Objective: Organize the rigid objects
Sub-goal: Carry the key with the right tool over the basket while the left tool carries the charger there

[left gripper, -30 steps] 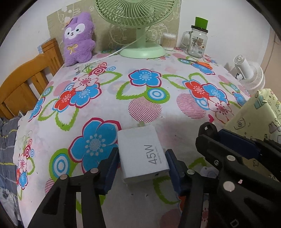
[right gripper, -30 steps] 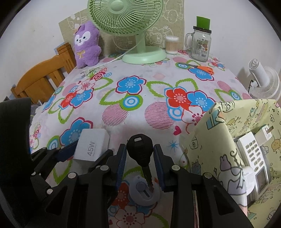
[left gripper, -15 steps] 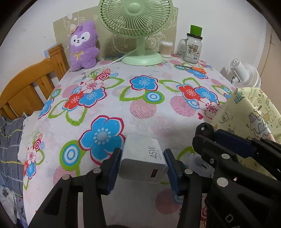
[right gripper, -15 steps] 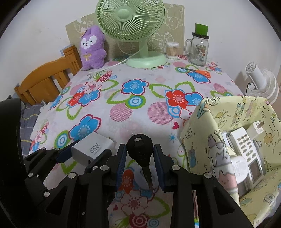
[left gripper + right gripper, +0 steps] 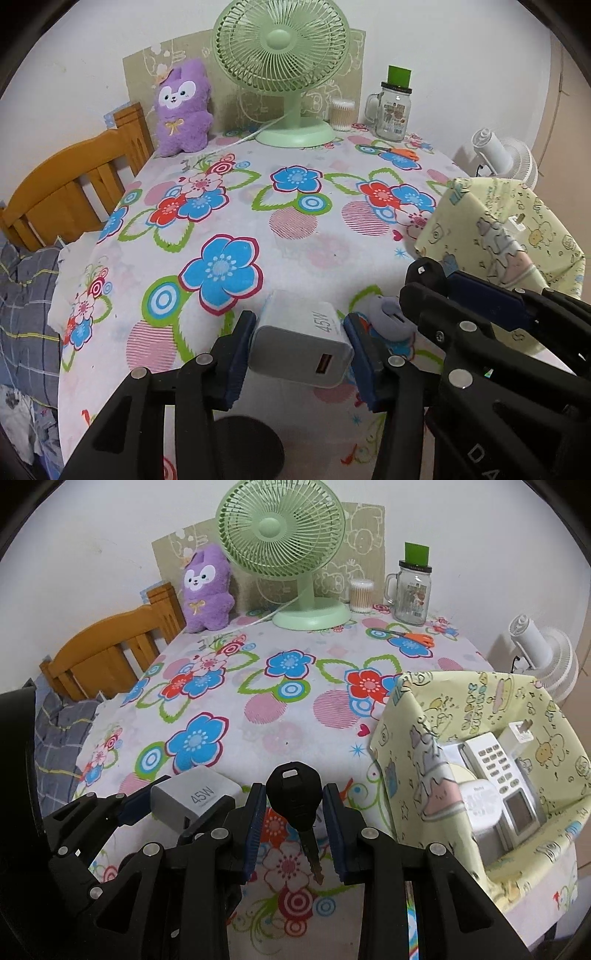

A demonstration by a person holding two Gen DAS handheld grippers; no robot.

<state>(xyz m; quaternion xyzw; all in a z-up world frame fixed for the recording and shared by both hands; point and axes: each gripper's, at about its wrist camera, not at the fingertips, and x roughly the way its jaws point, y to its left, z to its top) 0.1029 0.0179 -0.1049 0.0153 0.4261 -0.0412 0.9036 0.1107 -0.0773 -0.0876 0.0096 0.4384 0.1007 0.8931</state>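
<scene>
My left gripper (image 5: 297,341) is shut on a white 45W charger (image 5: 301,339) and holds it above the flowered tablecloth (image 5: 258,206); the charger also shows in the right wrist view (image 5: 194,797). My right gripper (image 5: 293,805) is shut on a black-headed key (image 5: 295,794), blade hanging down, lifted off the table. A yellow cartoon-print fabric basket (image 5: 406,738) stands to the right, holding a white remote-like device (image 5: 495,771), a white plug (image 5: 517,734) and other items. A small lilac round object (image 5: 391,317) lies on the table between the grippers.
At the back stand a green fan (image 5: 291,546), a purple plush (image 5: 205,587), a cotton swab jar (image 5: 361,595) and a glass mug jar (image 5: 412,590). Orange scissors (image 5: 410,637) lie near it. A wooden chair (image 5: 107,650) is at left, a white fan (image 5: 543,653) at right.
Both grippers have risen from the table with their loads: the charger and the key are lifted, and the lilac round object stays on the cloth.
</scene>
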